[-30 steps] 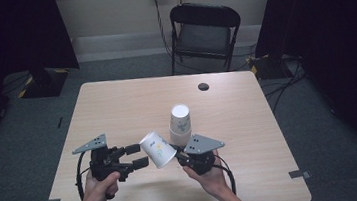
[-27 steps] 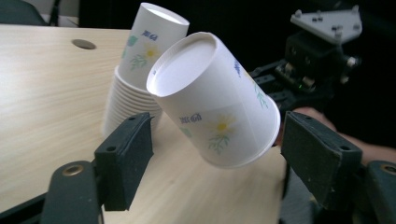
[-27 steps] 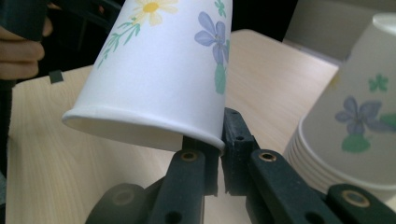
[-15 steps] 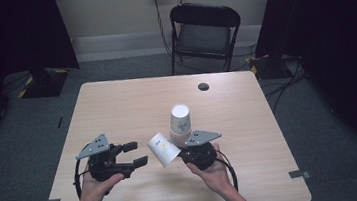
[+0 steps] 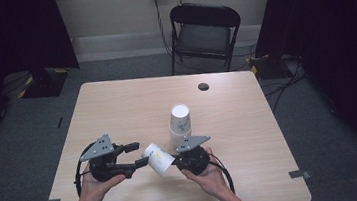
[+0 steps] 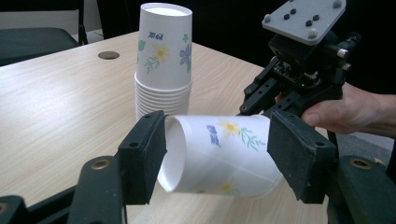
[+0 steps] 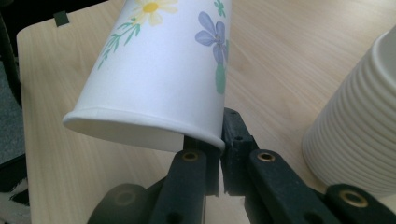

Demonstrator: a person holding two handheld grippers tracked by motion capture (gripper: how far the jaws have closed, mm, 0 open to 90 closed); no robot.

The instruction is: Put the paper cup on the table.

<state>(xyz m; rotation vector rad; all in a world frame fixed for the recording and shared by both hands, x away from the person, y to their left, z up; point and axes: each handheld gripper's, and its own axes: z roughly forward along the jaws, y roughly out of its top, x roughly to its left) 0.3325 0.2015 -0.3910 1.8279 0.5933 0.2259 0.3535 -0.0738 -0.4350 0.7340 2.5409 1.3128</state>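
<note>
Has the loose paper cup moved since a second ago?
Yes. In the high view the loose paper cup has shifted slightly right and toward the person, ending nearer the table's near edge, below the cup stack.

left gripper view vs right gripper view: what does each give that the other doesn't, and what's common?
Left gripper view alone: the right gripper with a hand on it, the top of the cup stack, a dark round spot on the table, and the left gripper with its jaws open either side of the loose paper cup. Right gripper view alone: the jaws pinching that cup's rim, plus the table's corner. Shared: the flowered cup, the stack, the wooden tabletop.
</note>
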